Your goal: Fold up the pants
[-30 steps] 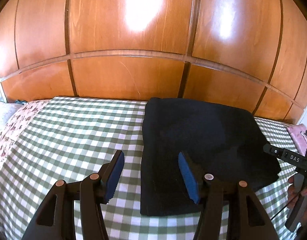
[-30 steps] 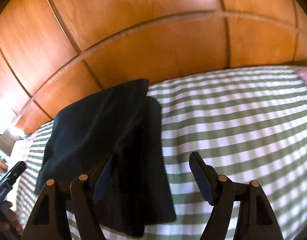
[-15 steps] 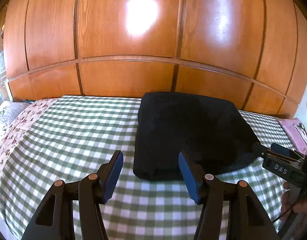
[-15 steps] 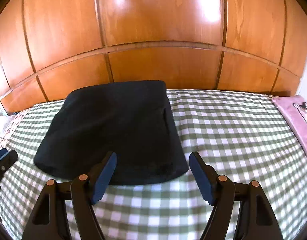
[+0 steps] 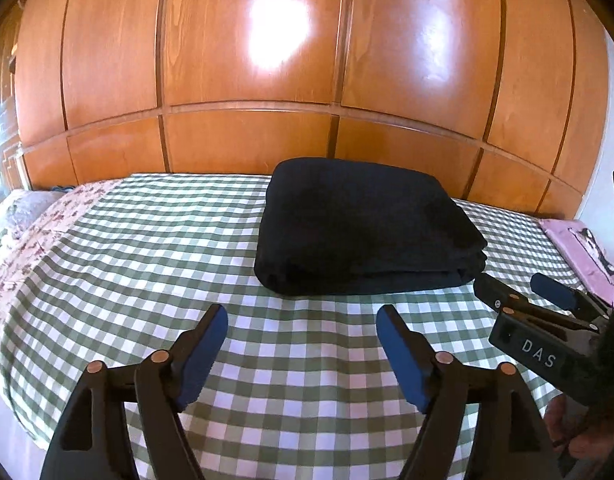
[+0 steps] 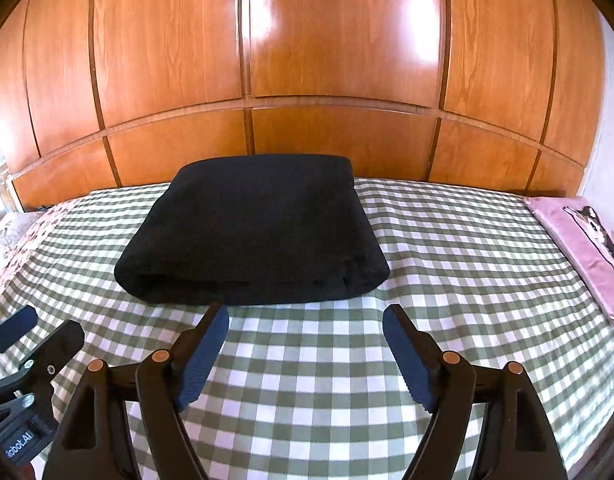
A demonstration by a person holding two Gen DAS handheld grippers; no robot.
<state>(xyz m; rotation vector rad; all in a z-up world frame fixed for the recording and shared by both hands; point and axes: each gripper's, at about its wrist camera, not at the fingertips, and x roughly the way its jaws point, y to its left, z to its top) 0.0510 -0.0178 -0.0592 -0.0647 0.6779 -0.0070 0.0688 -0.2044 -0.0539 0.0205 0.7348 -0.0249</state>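
Observation:
The black pants (image 5: 363, 228) lie folded into a thick flat rectangle on the green-checked bedspread (image 5: 147, 248), near the wooden headboard. They also show in the right wrist view (image 6: 251, 236). My left gripper (image 5: 303, 328) is open and empty, held above the bedspread in front of the pants. My right gripper (image 6: 307, 328) is open and empty too, just in front of the stack's near edge. Each gripper shows at the edge of the other's view: the right one (image 5: 523, 292), the left one (image 6: 35, 332).
A glossy wooden panelled headboard (image 5: 307, 80) rises behind the bed. A pink pillow with a dog picture (image 6: 587, 240) lies at the right edge. A floral pillow (image 5: 23, 240) lies at the left. Bare checked bedspread (image 6: 447, 280) extends right of the pants.
Both grippers have pulled back from the pants and levelled out. One second ago their fingers were over the cloth; now the folded stack lies free in front of them.

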